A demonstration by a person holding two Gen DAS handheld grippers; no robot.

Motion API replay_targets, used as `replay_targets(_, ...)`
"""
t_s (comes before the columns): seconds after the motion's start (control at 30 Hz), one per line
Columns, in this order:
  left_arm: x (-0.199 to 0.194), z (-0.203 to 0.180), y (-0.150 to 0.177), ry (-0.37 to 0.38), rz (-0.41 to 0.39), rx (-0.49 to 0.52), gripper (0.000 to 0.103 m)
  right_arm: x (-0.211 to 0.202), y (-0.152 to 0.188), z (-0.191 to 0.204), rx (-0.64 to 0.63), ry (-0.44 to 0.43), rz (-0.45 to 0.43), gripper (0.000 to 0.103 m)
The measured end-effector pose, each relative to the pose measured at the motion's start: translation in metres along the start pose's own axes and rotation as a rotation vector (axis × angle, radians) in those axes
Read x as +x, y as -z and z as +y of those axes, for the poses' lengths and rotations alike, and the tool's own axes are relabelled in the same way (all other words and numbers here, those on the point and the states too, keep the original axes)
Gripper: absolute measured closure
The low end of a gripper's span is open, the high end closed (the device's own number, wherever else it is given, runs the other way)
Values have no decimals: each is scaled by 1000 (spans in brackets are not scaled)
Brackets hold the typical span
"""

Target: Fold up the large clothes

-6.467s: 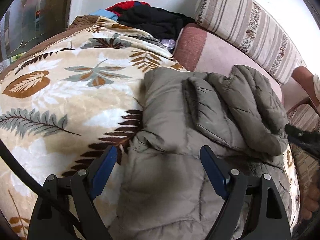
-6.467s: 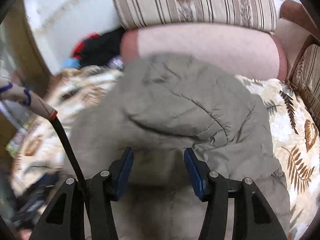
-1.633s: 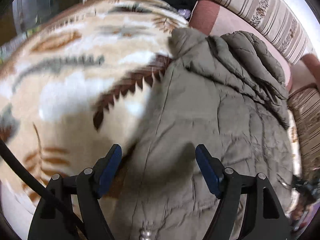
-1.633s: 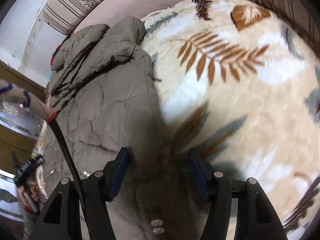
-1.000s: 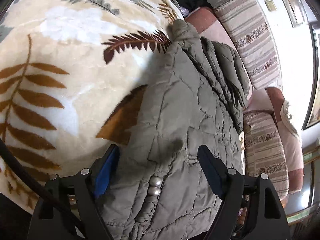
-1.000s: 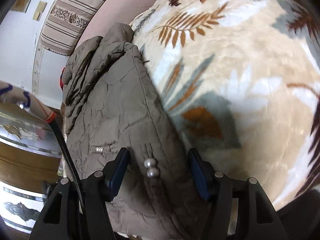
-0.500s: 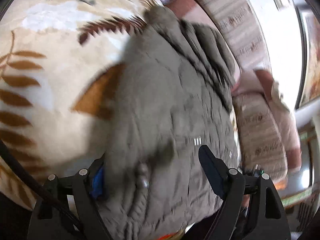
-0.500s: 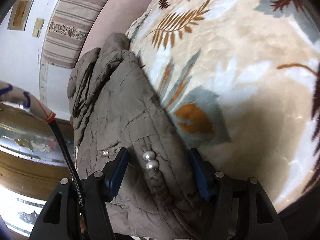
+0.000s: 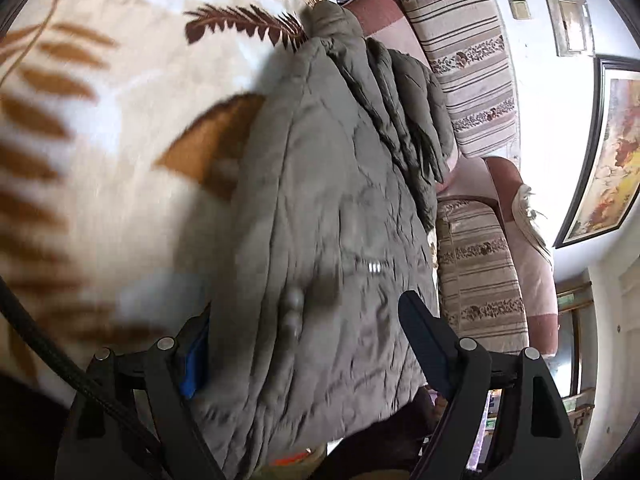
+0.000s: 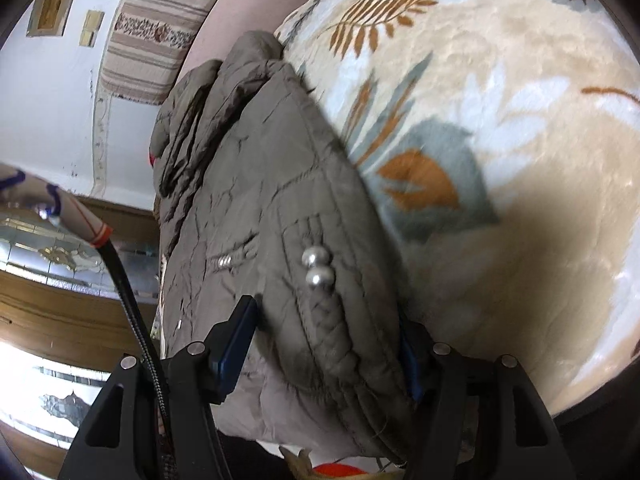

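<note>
A grey-green quilted jacket [image 9: 332, 184] lies folded lengthwise on a leaf-patterned blanket [image 9: 100, 140], hood end far from me. My left gripper [image 9: 308, 344] is open, its jaws astride the jacket's near hem, one on each side of the thick fabric. In the right wrist view the jacket [image 10: 256, 176] shows two pearl snaps on its hem. My right gripper [image 10: 324, 348] is also open, its jaws astride the hem's other corner; the far jaw is partly hidden behind fabric.
Striped sofa cushions [image 9: 468, 56] and a pink seat back [image 9: 384, 24] lie beyond the jacket. A framed picture [image 9: 612, 160] hangs at right. The blanket [image 10: 500, 120] spreads wide to the right. A wooden cabinet [image 10: 60, 304] stands at left.
Both grippers have dropped from the hood end to the jacket's near hem and slid their open jaws around its two corners. The hem has bunched between the jaws.
</note>
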State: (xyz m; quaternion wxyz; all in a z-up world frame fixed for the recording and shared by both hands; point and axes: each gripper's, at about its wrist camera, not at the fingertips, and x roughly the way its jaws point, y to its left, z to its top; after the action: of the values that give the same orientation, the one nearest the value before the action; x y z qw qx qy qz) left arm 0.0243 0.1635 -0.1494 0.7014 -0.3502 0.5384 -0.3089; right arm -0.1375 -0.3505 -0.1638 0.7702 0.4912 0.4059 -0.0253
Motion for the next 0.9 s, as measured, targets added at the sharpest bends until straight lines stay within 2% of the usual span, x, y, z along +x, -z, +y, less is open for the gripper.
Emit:
replay_targets(0.1,1,-5,17,-12,20,18,21,2,9,5,-20,-57,39,35)
replay_targets(0.23,24,-15,45,-14,112,64,21,9,23,10,-50,-98,88,36)
replay_targets(0.4,37,-45,54,-136,116,160,21,25,30,10,-42,-88,115,48)
replay_targets(0.43,37,-48,56,-152,111,167,23,27,29,12,-46,-83,114,52)
replay_targets(0.5,36,-59,57,-216,105,194,48,25,29,18,-77,-52,111,59)
replay_targets(0.57,34,-69,59,-289,103,229,65,22,28,23,-105,-18,109,64)
replay_targets(0.67,28,-79,56,-313,87,253,68,18,27,34,-144,21,106,66)
replay_targets(0.8,23,-89,47,-349,64,295,74,16,27,51,-200,81,88,75)
replay_targets(0.9,22,-105,39,-376,33,331,78,9,27,70,-250,95,58,81)
